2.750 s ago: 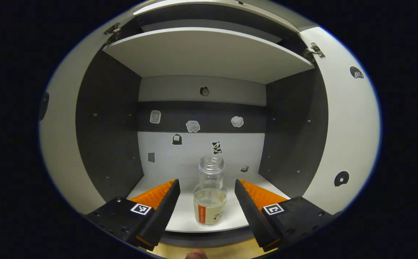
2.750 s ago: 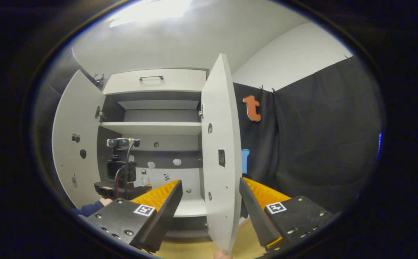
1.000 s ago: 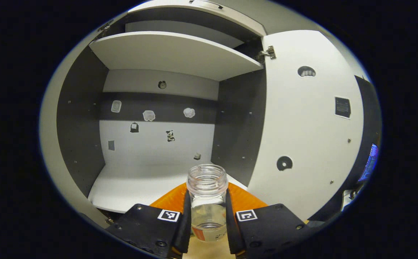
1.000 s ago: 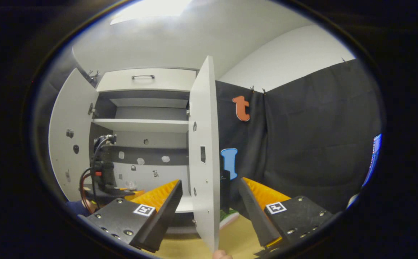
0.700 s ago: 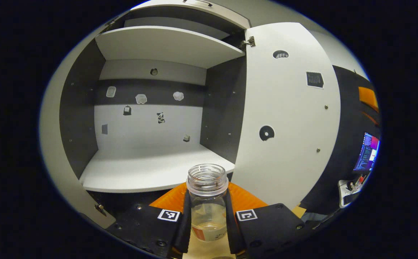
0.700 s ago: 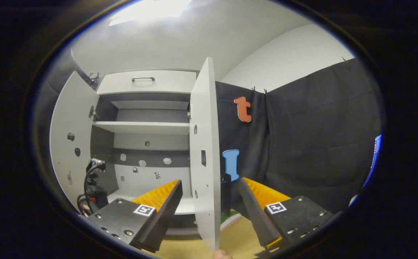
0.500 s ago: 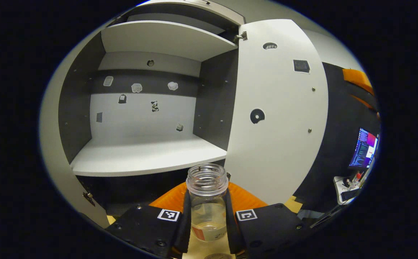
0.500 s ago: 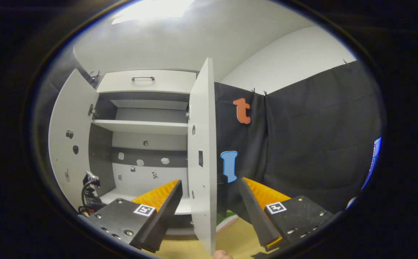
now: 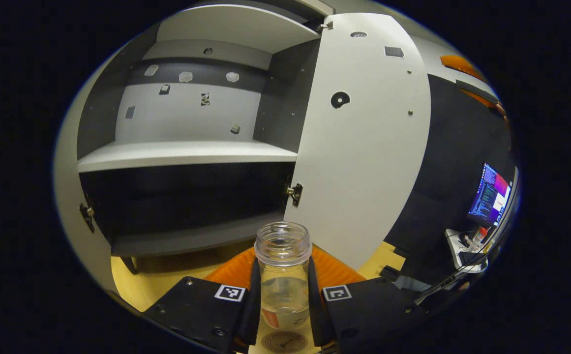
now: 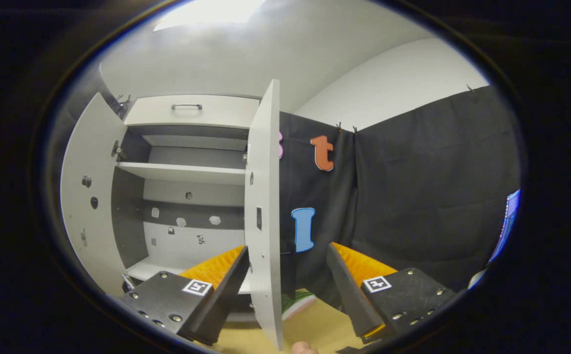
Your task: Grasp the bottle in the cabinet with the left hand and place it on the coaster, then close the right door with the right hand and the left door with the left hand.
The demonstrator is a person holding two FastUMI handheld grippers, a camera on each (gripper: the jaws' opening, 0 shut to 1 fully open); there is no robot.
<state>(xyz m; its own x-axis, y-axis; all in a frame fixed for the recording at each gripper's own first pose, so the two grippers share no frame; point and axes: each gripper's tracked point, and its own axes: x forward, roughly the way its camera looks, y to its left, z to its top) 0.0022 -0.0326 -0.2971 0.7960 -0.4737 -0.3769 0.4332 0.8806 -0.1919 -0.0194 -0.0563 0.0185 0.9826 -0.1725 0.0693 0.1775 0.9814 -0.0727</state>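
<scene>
In the left gripper view my left gripper (image 9: 284, 307) is shut on a clear, lidless bottle (image 9: 284, 270) with a little liquid and an orange-and-white label. The bottle stays upright, out of the cabinet (image 9: 187, 152) and above the wooden table. A round coaster (image 9: 280, 342) peeks out directly beneath it at the frame's bottom edge. The right door (image 9: 364, 137) stands open to the bottle's right. In the right gripper view my right gripper (image 10: 287, 282) is open, its fingers either side of the right door's (image 10: 263, 216) free edge. The left door (image 10: 83, 196) is open too.
The wooden table (image 9: 167, 280) runs in front of the cabinet. A monitor (image 9: 489, 196) and desk clutter sit at the far right. The cabinet's upper shelf (image 10: 182, 173) and a drawer with a handle (image 10: 187, 110) lie above. A green-and-white object (image 10: 297, 300) lies on the table behind the right door.
My left gripper closed on the bottle, pulled it out of the cabinet and lowered it toward the table, bringing the coaster into sight below. The right gripper drifted slightly right along the door edge.
</scene>
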